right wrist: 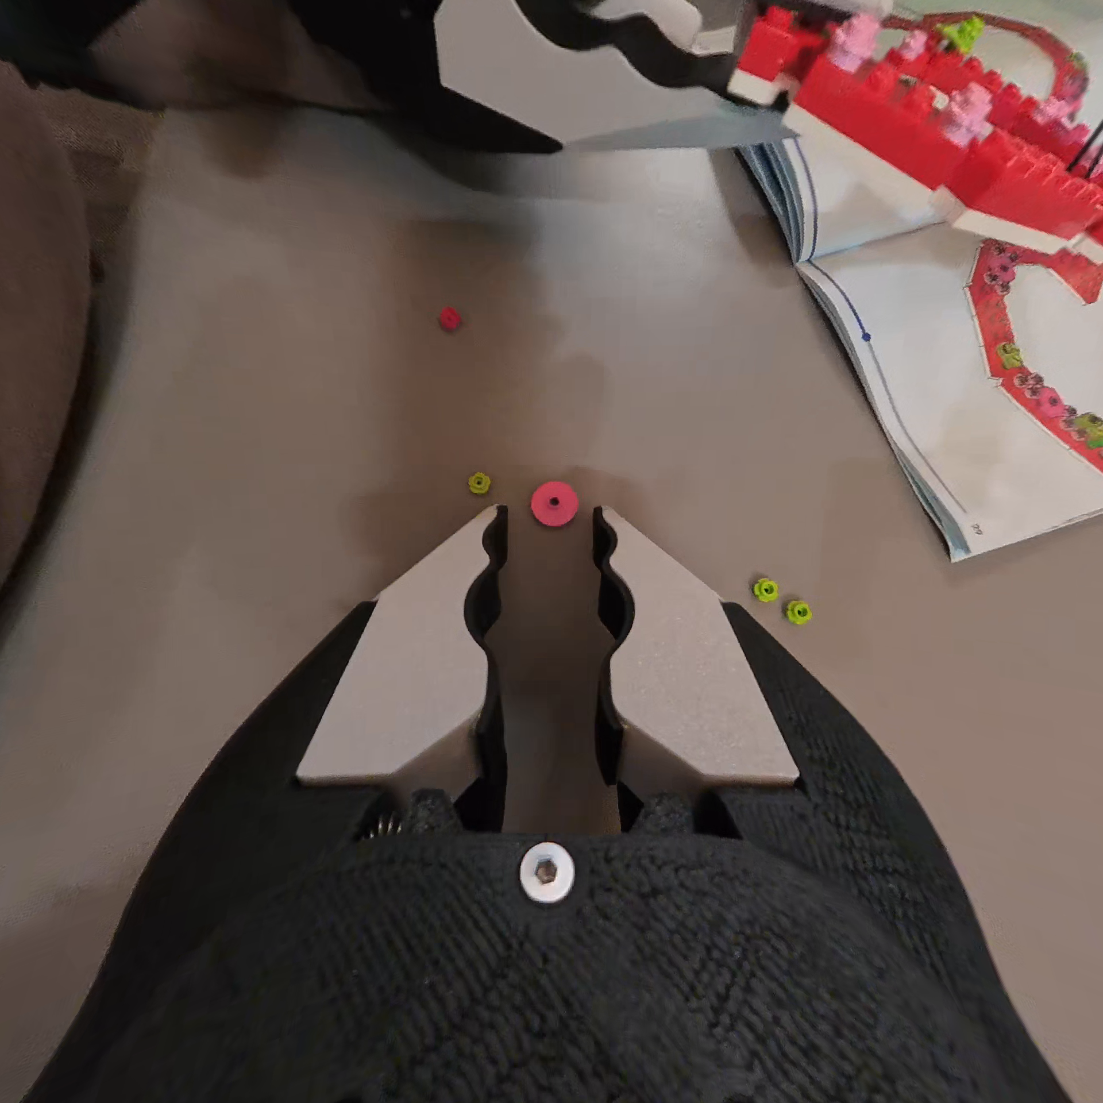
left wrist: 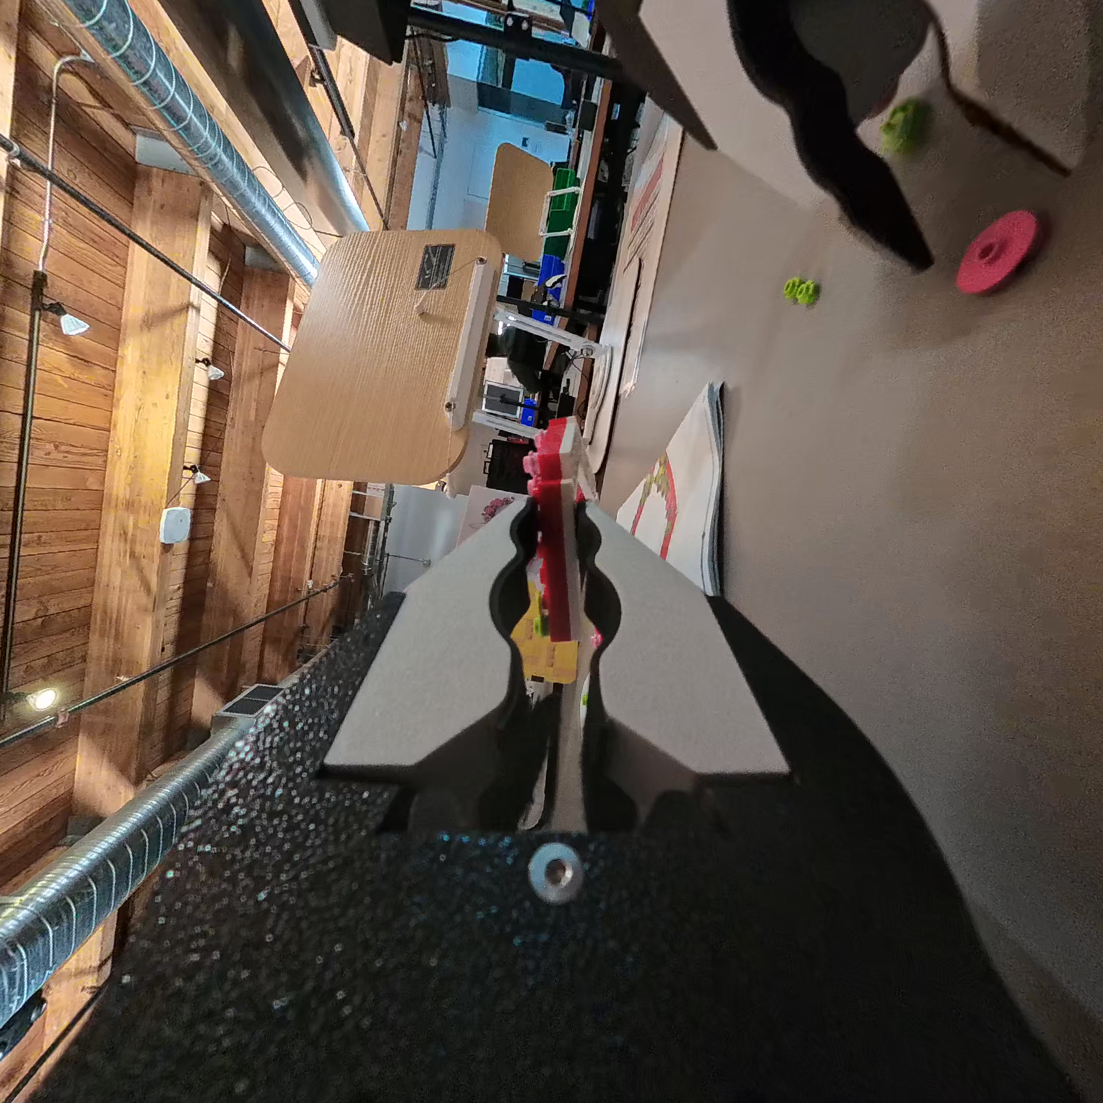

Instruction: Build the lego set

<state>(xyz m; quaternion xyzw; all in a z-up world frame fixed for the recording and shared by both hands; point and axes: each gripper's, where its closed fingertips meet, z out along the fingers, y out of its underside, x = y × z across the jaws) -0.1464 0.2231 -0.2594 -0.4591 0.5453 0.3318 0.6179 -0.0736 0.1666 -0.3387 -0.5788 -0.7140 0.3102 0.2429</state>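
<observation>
My left gripper point(left wrist: 556, 507) is shut on the red and white lego build point(left wrist: 558, 477), held edge-on above the table; the build also shows in the right wrist view point(right wrist: 931, 113) at top right, with pink and green studs on it. My right gripper point(right wrist: 549, 508) is open and empty, low over the table, its tips just short of a pink round piece point(right wrist: 554, 503), which also shows in the left wrist view point(left wrist: 998, 252). Small lime-green studs lie nearby: one at the left tip point(right wrist: 478, 483), two to the right point(right wrist: 766, 589) point(right wrist: 798, 612). A small red stud point(right wrist: 449, 319) lies farther off.
An open instruction booklet point(right wrist: 931, 382) lies on the grey table point(right wrist: 239, 418) at the right, under the held build. A brown cloth or sleeve point(right wrist: 36, 286) is at the left edge. A wooden chair point(left wrist: 382, 358) and shelves stand beyond the table. The left gripper's tips are roughly 12 cm from the right gripper's. The small red stud point(right wrist: 449, 319) is about 8 cm from my right fingertips.
</observation>
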